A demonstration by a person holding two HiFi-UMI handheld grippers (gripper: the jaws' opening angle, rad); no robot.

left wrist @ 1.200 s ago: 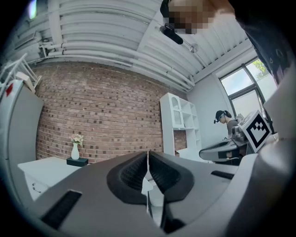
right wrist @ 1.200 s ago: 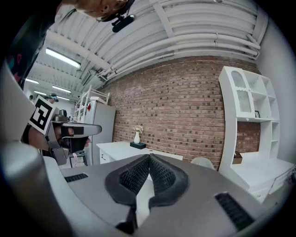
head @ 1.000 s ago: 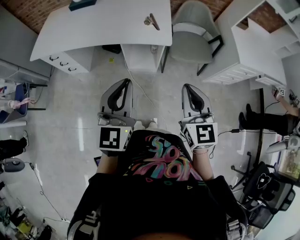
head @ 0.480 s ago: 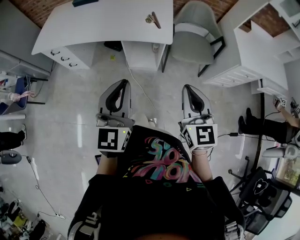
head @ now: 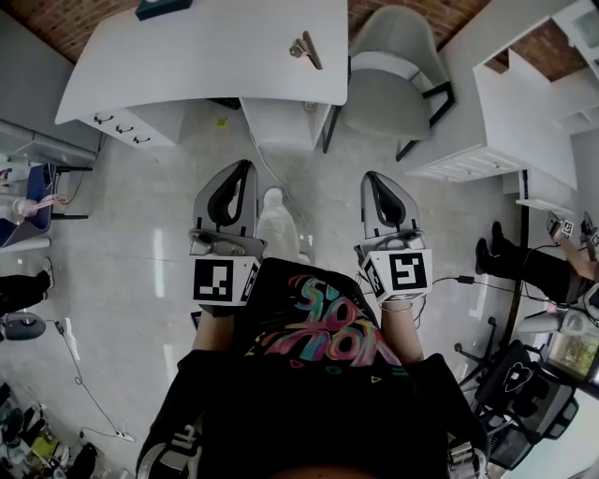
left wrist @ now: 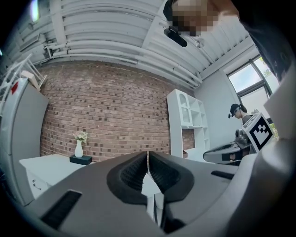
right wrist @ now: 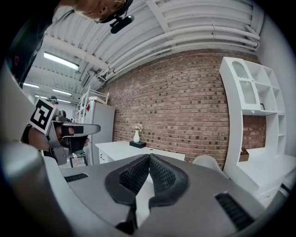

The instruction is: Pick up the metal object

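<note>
The metal object [head: 304, 49], a small brass-and-silver clip-like piece, lies on the white desk [head: 187, 56] at the top of the head view, near the desk's right end. Both grippers are held side by side over the floor, well short of the desk and pointing toward it. My left gripper [head: 248, 166] is shut with nothing between its pads [left wrist: 138, 169]. My right gripper [head: 371, 176] is also shut and empty, its pads [right wrist: 159, 173] meeting at the tip. The metal object does not show in either gripper view.
A grey chair [head: 388, 65] stands right of the desk, with a white shelf unit [head: 524, 103] beyond it. A dark box [head: 161, 7] and a vase [left wrist: 79, 149] sit at the desk's far side. My white shoe [head: 276, 220] is between the grippers. Another person's legs [head: 524, 262] are at right.
Both grippers have moved a little toward the desk, still shut. A white shoe has stepped into view between them. The desk and metal object sit slightly nearer.
</note>
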